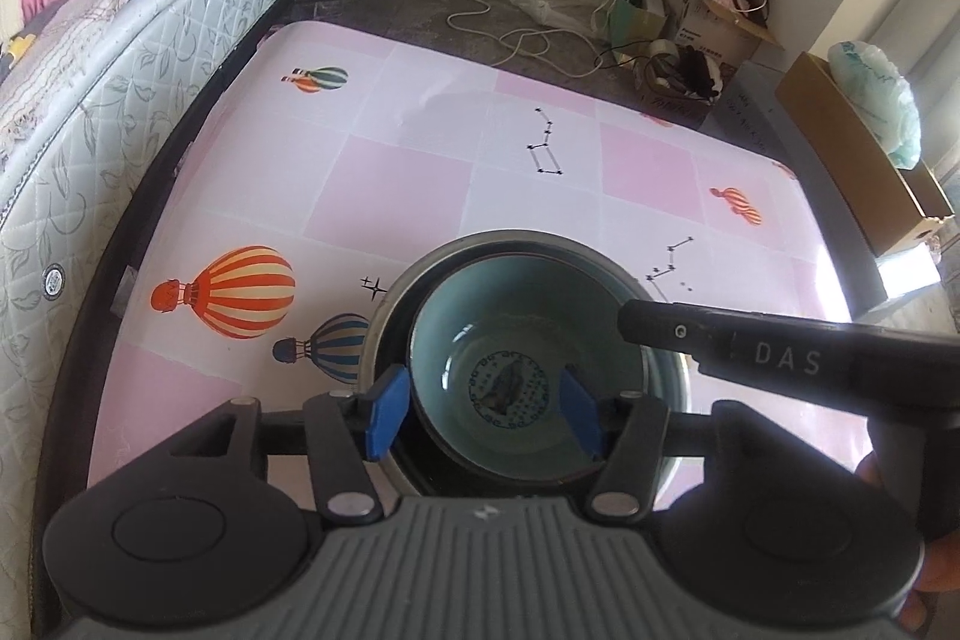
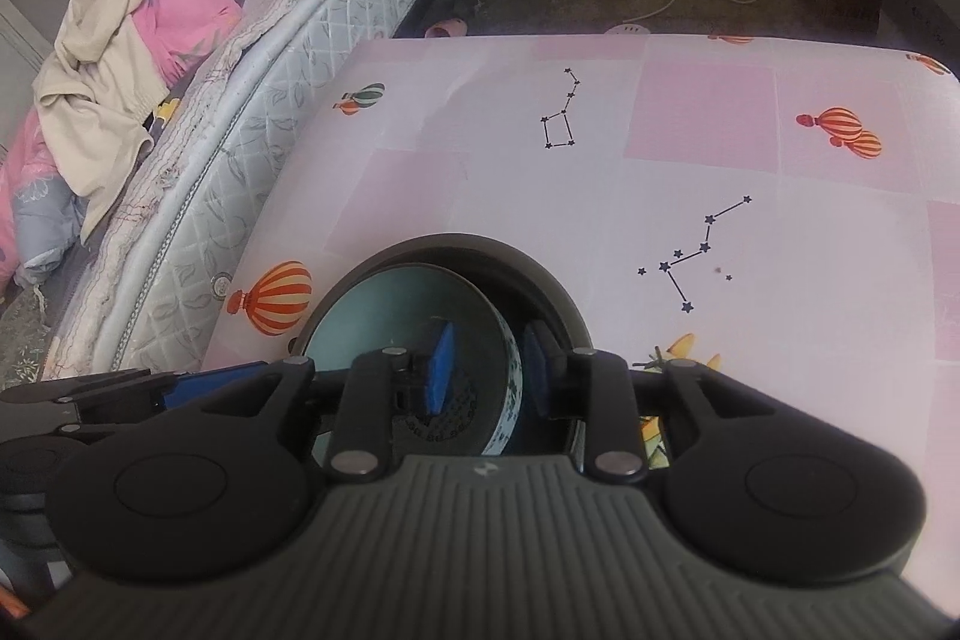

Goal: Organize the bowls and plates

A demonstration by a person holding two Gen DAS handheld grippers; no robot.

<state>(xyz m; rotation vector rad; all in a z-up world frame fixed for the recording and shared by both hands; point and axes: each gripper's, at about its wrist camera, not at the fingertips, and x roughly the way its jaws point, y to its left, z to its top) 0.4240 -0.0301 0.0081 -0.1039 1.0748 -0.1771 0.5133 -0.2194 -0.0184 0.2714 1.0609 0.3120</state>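
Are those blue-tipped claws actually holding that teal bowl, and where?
Apparently not: the left gripper is open, and the right gripper's fingers straddle the teal bowl's rim loosely.

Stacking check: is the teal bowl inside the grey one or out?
Inside: the teal bowl sits upright within the larger grey bowl, whose rim rings it.

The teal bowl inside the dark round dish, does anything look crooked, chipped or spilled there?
Nothing stands out. The teal ceramic bowl sits upright inside the dark round dish on the pink balloon-print tablecloth, nearer its right-hand side in the left wrist view than centred. No chips or spills show; the bowl looks empty.
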